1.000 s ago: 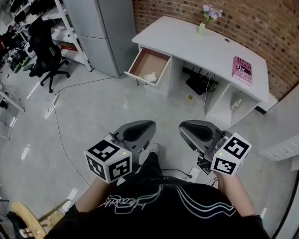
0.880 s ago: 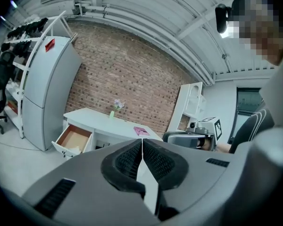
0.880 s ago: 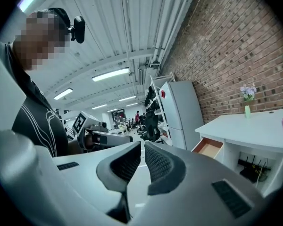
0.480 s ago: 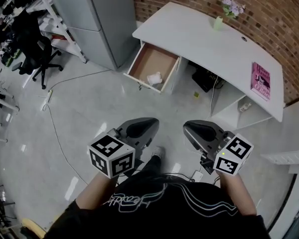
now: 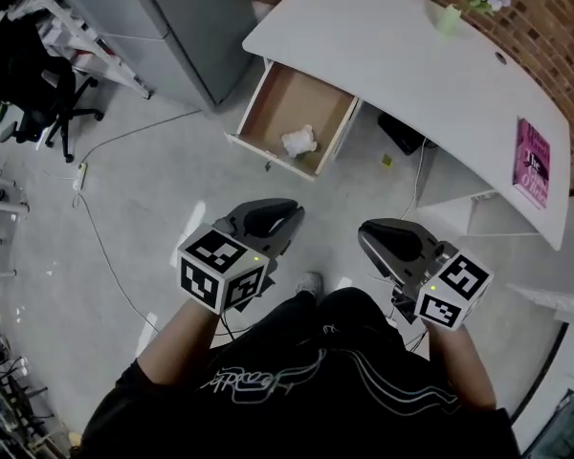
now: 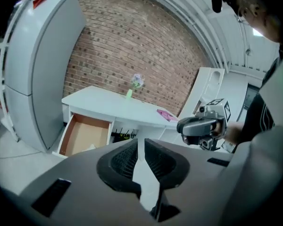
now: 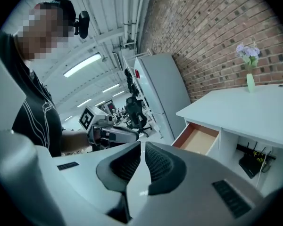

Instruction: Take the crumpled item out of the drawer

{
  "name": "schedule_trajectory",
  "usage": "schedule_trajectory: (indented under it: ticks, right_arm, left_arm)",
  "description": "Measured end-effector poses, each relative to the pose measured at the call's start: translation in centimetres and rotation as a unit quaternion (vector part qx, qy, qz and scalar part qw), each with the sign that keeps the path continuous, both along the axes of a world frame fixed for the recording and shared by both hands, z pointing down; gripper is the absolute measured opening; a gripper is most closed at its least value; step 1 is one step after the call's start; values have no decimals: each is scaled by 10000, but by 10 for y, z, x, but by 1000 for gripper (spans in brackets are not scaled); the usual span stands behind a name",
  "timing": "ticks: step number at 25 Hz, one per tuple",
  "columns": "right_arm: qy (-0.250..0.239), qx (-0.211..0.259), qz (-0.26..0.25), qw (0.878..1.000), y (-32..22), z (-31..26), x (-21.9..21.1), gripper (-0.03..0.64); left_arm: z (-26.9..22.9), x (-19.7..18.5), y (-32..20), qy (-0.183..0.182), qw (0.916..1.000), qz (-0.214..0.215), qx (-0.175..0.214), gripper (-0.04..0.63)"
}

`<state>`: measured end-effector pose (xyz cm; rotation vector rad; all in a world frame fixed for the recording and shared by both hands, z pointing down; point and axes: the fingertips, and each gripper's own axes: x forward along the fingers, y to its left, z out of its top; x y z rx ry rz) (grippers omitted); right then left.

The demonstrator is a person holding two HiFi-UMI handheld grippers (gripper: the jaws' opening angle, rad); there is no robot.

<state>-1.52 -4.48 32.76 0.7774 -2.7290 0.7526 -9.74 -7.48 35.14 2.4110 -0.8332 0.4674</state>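
White, crumpled, small: the crumpled white wad [image 5: 299,141] lies inside the open brown-floored drawer [image 5: 275,103]. It sits low near the drawer's front panel, towards the right-hand corner as the head view shows it, and touches only the drawer floor. The drawer stands pulled well out of the long white desk [image 5: 364,36], at the desk's left end.

Both grippers are well apart from it, held side by side over the glossy grey floor [image 5: 153,189], just ahead of the person's black top [image 5: 287,390]. The dark grey left gripper [image 5: 268,210] points up toward the drawer. Its own view shows the 2 ribbed jaws drawn together, a bare sliver of light between them and nothing caught there. The dark grey right gripper [image 5: 378,232] matches it, jaws together and empty, aimed at the desk and the drawer's open side. Each carries its black-and-white marker cube at the rear, the left cube [image 5: 222,268] and the right cube [image 5: 454,289].

On the desk, a pink book [image 5: 533,161] lies flat near the right end. A pale green vase of purple flowers [image 5: 450,17] stands upright at the back edge, by the red brick wall [image 5: 564,36]. A tall grey cabinet [image 5: 163,17] stands just beside the desk's left end. Further left there is a black office chair [image 5: 33,75], and a thin cable [image 5: 100,256] trails across the floor.
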Motion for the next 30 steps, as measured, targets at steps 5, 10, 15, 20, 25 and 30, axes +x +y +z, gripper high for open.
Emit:
schedule_trajectory:
  ticks: [5,10,15,20,25,30]
  right_arm:
    - [-66,-195,-19,9998,-45,39,9,55]
    - [-81,-351,-32,9993,-98,71,14,57]
    - [63,-532,-182,9984,-151,104,21,57]
    - [302,-738,-524,9954,-192,138,29,57]
    - [520,-912,-954,9899,-217,181,23,57]
    - [547,-918,-1248,9864,-232,214,19,57]
  left_arm:
    - [49,6,-56,-570,9979,273,167,110]
    - [91,2,-124,-870,9958,276,-29,156]
    - [150,5,-199,-1462,9875,548,-208,221]
    - [216,14,-257,-2338,9654,1143,-164,245]
    - [277,23,-294,-2543,9536,1559,-405,255]
    - [341,20,-320,-3036,9309,1950,-573,256]
